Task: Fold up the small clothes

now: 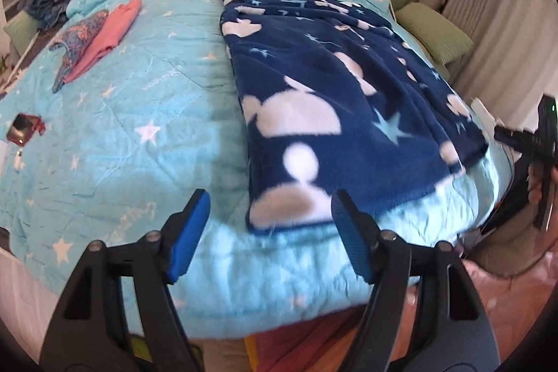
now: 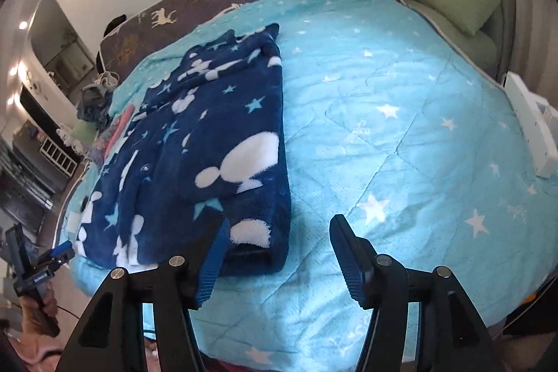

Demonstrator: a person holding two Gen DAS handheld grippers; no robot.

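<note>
The dark-blue fleece garment with white shapes and pale stars [image 1: 334,100] lies lengthwise on the turquoise star-print quilt [image 1: 132,114], near hem closest to both spread, empty grippers: left gripper [image 1: 270,234] facing its left corner, right gripper [image 2: 277,258] its right corner.

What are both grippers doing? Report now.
Left gripper: open, holding nothing.
Right gripper: open, holding nothing, beside the navy fleece garment.
</note>
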